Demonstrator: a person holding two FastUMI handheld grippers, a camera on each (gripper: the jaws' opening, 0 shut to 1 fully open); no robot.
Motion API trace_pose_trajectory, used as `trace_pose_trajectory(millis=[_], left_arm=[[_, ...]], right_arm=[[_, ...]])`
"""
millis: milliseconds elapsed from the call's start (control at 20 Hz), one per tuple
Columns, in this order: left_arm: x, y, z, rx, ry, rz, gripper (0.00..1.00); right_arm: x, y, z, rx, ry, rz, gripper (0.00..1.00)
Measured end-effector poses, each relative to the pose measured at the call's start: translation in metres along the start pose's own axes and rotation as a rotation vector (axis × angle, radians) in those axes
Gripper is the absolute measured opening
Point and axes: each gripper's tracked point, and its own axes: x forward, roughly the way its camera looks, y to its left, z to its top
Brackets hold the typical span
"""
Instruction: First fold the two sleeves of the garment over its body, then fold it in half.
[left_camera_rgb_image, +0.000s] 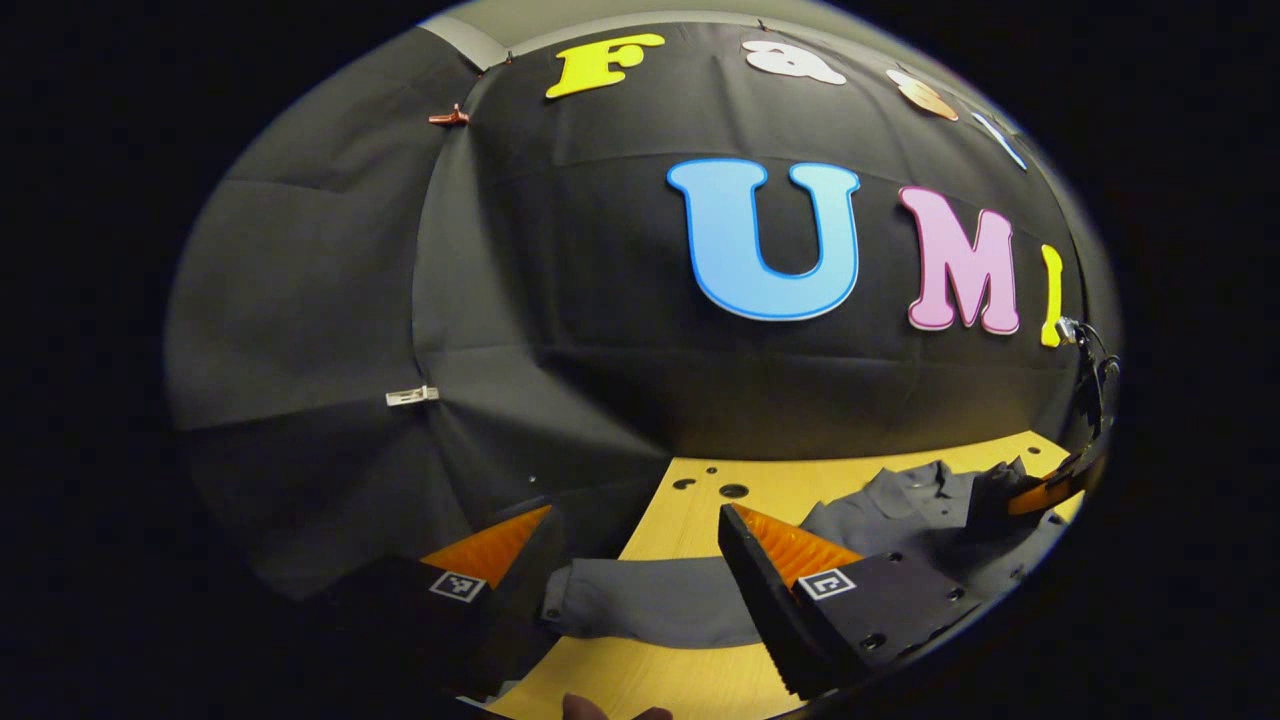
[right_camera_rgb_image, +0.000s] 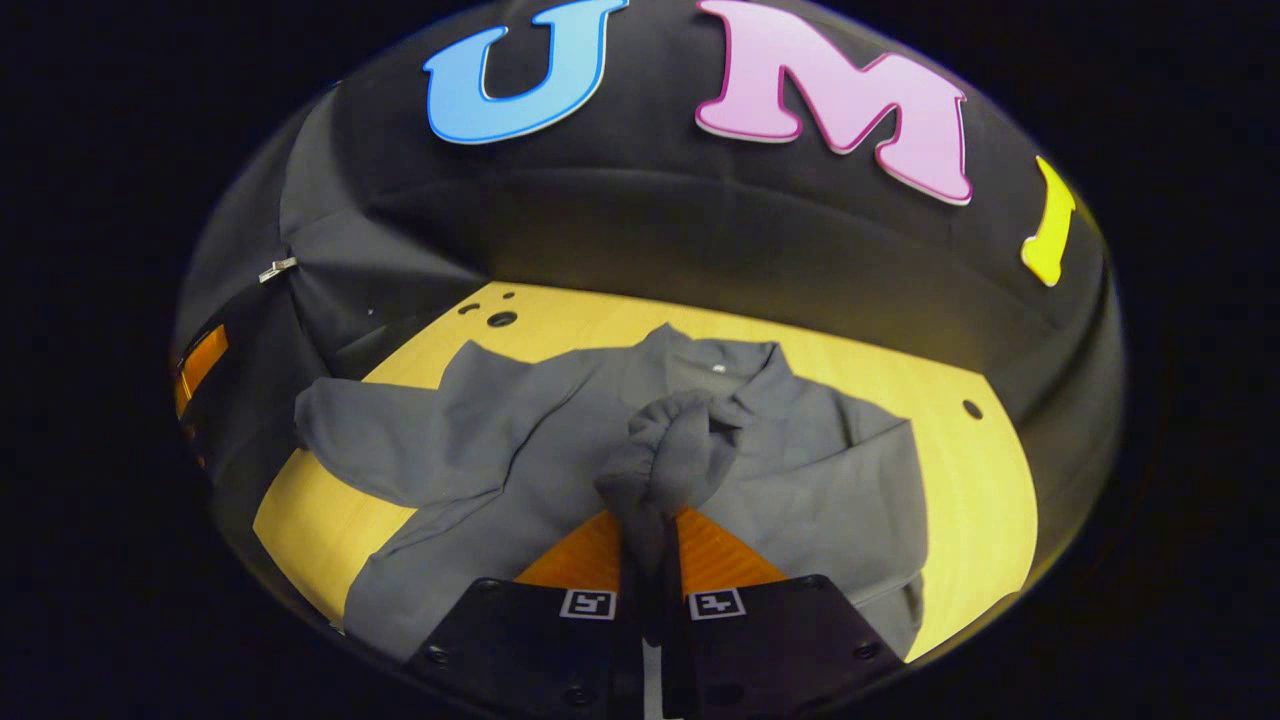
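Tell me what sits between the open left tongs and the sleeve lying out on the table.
Nothing visible does. The left tongs hang open just above the flat sleeve, with bare table around it. The right tongs grip the other sleeve over the shirt's body.

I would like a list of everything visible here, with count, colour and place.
garment: one, grey, spread on the table, one sleeve bunched over its body
table: one, yellow wood with holes, under the garment
clips: two on the wall cloth, one white, one reddish
right hand-held gripper: one, shut on the bunched sleeve
left hand-held gripper: one, open, above the other sleeve, at the table's edge
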Motion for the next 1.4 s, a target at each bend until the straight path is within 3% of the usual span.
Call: trace_pose_trajectory(millis=[150,300,350,500,650,750,850,950,1000,1050,1100,1150,1200,1250,1400], left_arm=[[0.005,0.011,-0.023,0.026,0.040,0.023,0.98],[0.015,0.018,-0.048,0.017,0.094,0.015,0.99],[0.018,0.020,-0.058,0.020,0.113,0.017,0.98],[0.036,0.027,-0.086,0.039,0.178,0.039,0.98],[0.050,0.032,-0.112,0.032,0.232,0.035,0.98],[0.062,0.033,-0.125,0.040,0.259,0.031,0.99],[0.072,0.038,-0.136,0.062,0.289,0.039,0.98],[0.080,0.041,-0.149,0.067,0.316,0.038,0.98],[0.082,0.041,-0.154,0.068,0.332,0.036,0.99],[0.085,0.040,-0.161,0.070,0.353,0.032,0.98],[0.090,0.041,-0.168,0.072,0.373,0.031,0.98],[0.092,0.043,-0.176,0.071,0.392,0.033,0.98],[0.094,0.044,-0.184,0.072,0.415,0.038,0.98],[0.094,0.046,-0.190,0.070,0.431,0.040,0.98],[0.096,0.045,-0.198,0.080,0.456,0.022,0.96]], right_arm=[[0.015,0.019,-0.026,0.011,0.064,0.051,0.12],[0.020,0.034,-0.051,0.016,0.147,0.097,0.26],[0.021,0.037,-0.057,0.012,0.171,0.104,0.19],[0.022,0.056,-0.067,0.028,0.198,0.156,0.22],[0.012,0.090,-0.063,0.032,0.187,0.283,0.67],[0.001,0.103,-0.063,0.028,0.183,0.351,0.75],[-0.009,0.104,-0.064,0.022,0.179,0.371,0.77],[-0.022,0.099,-0.063,0.029,0.169,0.372,0.77],[-0.027,0.094,-0.063,0.035,0.162,0.364,0.65],[-0.034,0.084,-0.063,0.036,0.156,0.346,0.65],[-0.041,0.074,-0.063,0.029,0.147,0.321,0.77],[-0.046,0.060,-0.064,0.016,0.141,0.291,0.77],[-0.050,0.047,-0.068,0.002,0.139,0.263,0.65],[-0.055,0.035,-0.072,-0.006,0.138,0.238,0.77],[-0.070,0.004,-0.083,0.018,0.138,0.178,0.77]])
